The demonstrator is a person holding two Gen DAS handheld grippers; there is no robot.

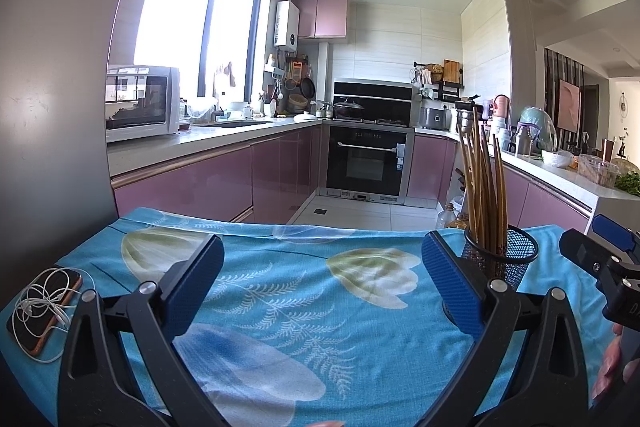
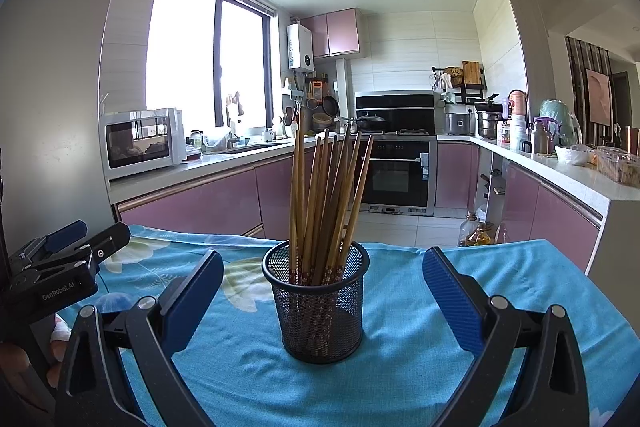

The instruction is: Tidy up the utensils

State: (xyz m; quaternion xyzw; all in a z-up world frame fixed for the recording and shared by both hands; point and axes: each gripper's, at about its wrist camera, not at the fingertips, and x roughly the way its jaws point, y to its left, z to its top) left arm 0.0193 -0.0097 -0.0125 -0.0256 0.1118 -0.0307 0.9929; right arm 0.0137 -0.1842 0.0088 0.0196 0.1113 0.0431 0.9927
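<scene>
A black mesh holder (image 2: 320,307) stands upright on the blue floral cloth (image 2: 400,367), with several wooden chopsticks (image 2: 324,203) standing in it. My right gripper (image 2: 322,291) is open and empty, its blue pads (image 2: 192,303) wide on either side of the holder, not touching it. My left gripper (image 1: 322,279) is open and empty over bare cloth (image 1: 304,307). In the left wrist view the holder (image 1: 502,259) with its chopsticks (image 1: 484,187) stands just behind the right pad (image 1: 450,283). Each gripper shows at the edge of the other's view.
A phone with white earphones (image 1: 44,311) lies at the cloth's left edge. Behind the table's far edge is a kitchen with pink cabinets, an oven (image 1: 368,167), a microwave (image 1: 140,103) and cluttered counters (image 2: 580,163). A grey fridge wall (image 2: 52,87) stands at left.
</scene>
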